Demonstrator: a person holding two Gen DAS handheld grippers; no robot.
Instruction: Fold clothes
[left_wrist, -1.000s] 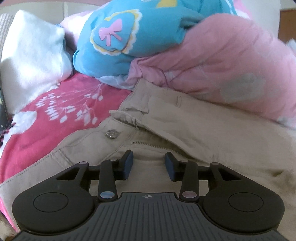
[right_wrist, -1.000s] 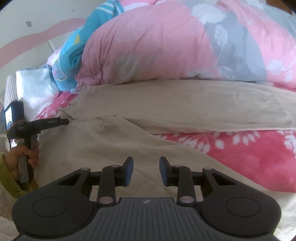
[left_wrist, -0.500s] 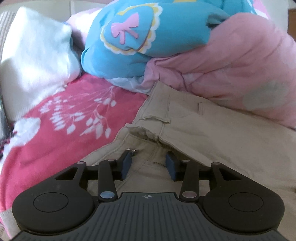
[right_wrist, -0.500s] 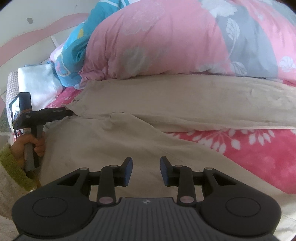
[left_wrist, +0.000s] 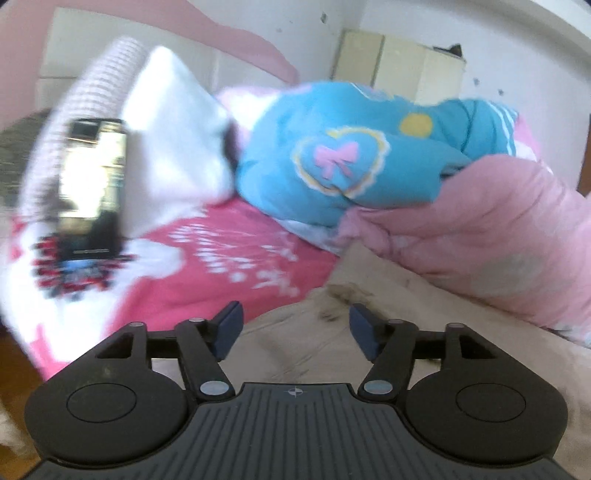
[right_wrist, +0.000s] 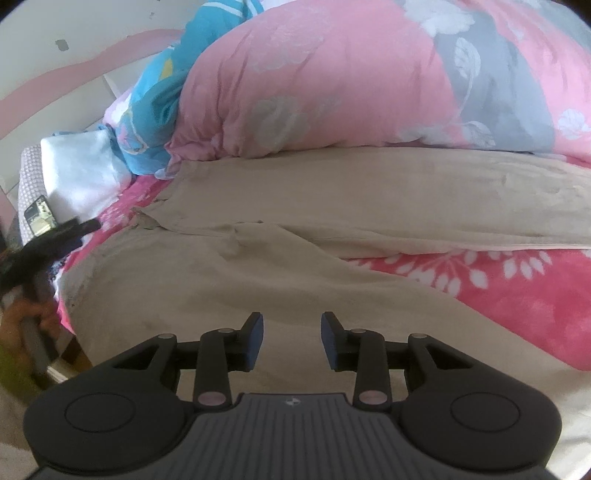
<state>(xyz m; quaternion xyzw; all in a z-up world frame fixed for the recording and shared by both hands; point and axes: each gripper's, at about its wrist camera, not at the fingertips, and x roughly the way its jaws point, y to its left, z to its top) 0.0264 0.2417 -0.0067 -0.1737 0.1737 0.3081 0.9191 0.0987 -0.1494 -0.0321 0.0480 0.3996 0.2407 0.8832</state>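
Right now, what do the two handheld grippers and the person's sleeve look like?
Both the left gripper and the right gripper are matte black, with a ribbed grey centre plate bearing a small crosshair mark, round side discs, silver pivot pins and dark blue pads on the fingers. The sleeve looks yellow-green, but is blurred.

Counting on bed: one pair of trousers (right_wrist: 258, 280), beige, two legs showing. One pink quilt (right_wrist: 332, 81). One blue quilt (left_wrist: 343, 155). One white pillow (left_wrist: 173, 125). One checked pillow (left_wrist: 88, 85). One phone (left_wrist: 92, 192). One pink sheet (right_wrist: 517, 295). Showing two grippers: left (left_wrist: 295, 325), right (right_wrist: 292, 338).
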